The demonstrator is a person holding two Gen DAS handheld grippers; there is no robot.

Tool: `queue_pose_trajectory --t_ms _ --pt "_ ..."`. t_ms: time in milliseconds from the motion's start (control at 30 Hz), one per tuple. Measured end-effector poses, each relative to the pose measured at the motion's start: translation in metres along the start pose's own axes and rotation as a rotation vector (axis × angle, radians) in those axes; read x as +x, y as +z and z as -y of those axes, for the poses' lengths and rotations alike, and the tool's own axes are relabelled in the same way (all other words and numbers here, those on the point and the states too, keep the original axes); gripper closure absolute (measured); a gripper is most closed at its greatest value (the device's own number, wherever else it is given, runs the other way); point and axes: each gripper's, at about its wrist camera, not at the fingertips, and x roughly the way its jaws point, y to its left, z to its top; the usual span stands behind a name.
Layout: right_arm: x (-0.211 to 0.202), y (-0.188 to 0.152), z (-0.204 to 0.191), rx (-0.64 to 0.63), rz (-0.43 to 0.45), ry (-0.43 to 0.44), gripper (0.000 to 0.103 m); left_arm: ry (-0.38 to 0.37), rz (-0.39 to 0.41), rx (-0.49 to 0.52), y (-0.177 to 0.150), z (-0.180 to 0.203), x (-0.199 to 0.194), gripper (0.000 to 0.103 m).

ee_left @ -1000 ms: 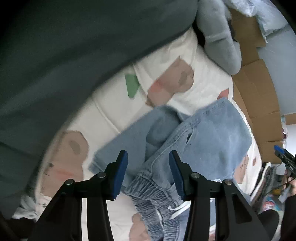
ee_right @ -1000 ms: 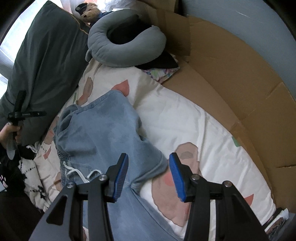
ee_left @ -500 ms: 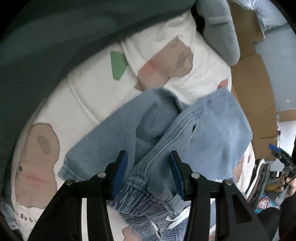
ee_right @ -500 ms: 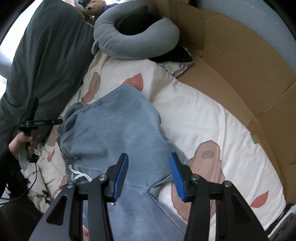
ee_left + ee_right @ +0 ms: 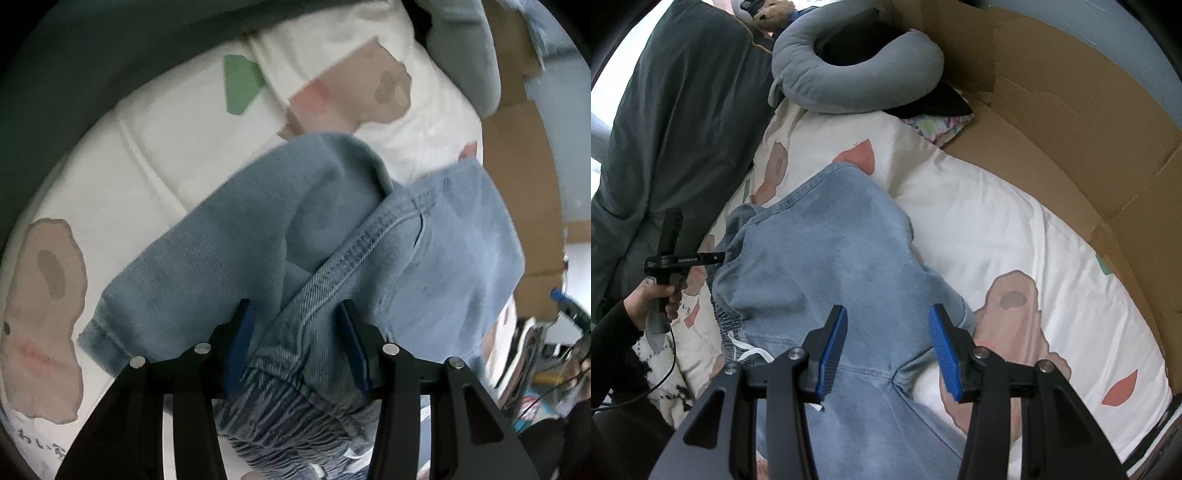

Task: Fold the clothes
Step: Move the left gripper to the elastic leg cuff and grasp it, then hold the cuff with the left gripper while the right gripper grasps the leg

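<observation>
Right, we have light-blue jeans (image 5: 827, 266) lying crumpled on a white printed bedsheet (image 5: 990, 229) w/ pink and brown shapes, elastic waistband and white drawstring (image 5: 746, 349) toward the near left in the right wrist view. Our left gripper (image 5: 295, 332) points steeply down over the waistband area — jaws apart, blue pads either side of a stitched seam ridge, but we can't tell whether the pads touch the denim. In the right wrist view that same tool shows at the left edge, held in a hand (image 5: 652, 301) w/ a dark sleeve, its tip at the jeans' edge. Our right gripper (image 5: 888, 332) sits above the crotch/leg region, jaws apart too, nothing pinched between the pads. A folded-over leg (image 5: 229, 258) lies across the sheet in the left wrist view. A dark green cushion (image 5: 676, 122) stands beside the sheet, a grey neck pillow (image 5: 857, 74) near the far end, cardboard (image 5: 1071, 122) along the other side.
</observation>
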Motion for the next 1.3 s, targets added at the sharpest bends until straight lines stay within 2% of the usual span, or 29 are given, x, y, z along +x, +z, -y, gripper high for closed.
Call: queue_pose_trajectory --t_ms 100,133,167,233,333,567,667,767,967,1133,1300 --pt "0.003 0.0 -0.002 -0.004 -0.006 -0.003 0.059 0.015 0.003 0.013 -0.005 0.005 0.0 0.056" --pt "0.004 0.0 -0.003 -0.007 -0.008 -0.004 0.059 0.019 0.004 0.016 -0.006 0.007 -0.001 0.059" --pt "0.004 0.0 -0.004 -0.009 -0.01 -0.005 0.059 0.017 0.001 0.012 -0.008 0.009 -0.002 0.067" --pt "0.005 0.001 -0.004 -0.011 -0.011 -0.006 0.059 0.013 -0.003 0.008 -0.013 0.013 -0.006 0.073" --pt "0.004 0.001 -0.003 -0.008 -0.01 -0.003 0.059 0.013 -0.005 0.006 -0.021 0.022 -0.015 0.075" --pt "0.004 0.006 -0.004 0.009 0.01 0.028 0.059 -0.045 0.057 0.021 -0.038 0.044 -0.05 0.087" --pt "0.003 0.011 -0.009 0.004 0.022 0.042 0.059 -0.088 0.086 0.037 -0.045 0.052 -0.063 0.088" --pt "0.002 0.015 -0.014 -0.004 0.026 0.053 0.059 -0.153 0.077 0.028 -0.059 0.05 -0.067 0.088" --pt "0.008 0.027 -0.039 -0.068 0.021 0.075 0.059 -0.224 0.055 -0.001 -0.093 0.049 -0.058 0.088" --pt "0.019 0.045 -0.073 -0.124 0.021 0.099 0.059 -0.262 0.036 -0.05 -0.121 0.04 -0.043 0.088" --pt "0.038 0.062 -0.119 -0.221 0.007 0.118 0.059 -0.307 0.049 -0.111 -0.146 0.029 -0.035 0.091"
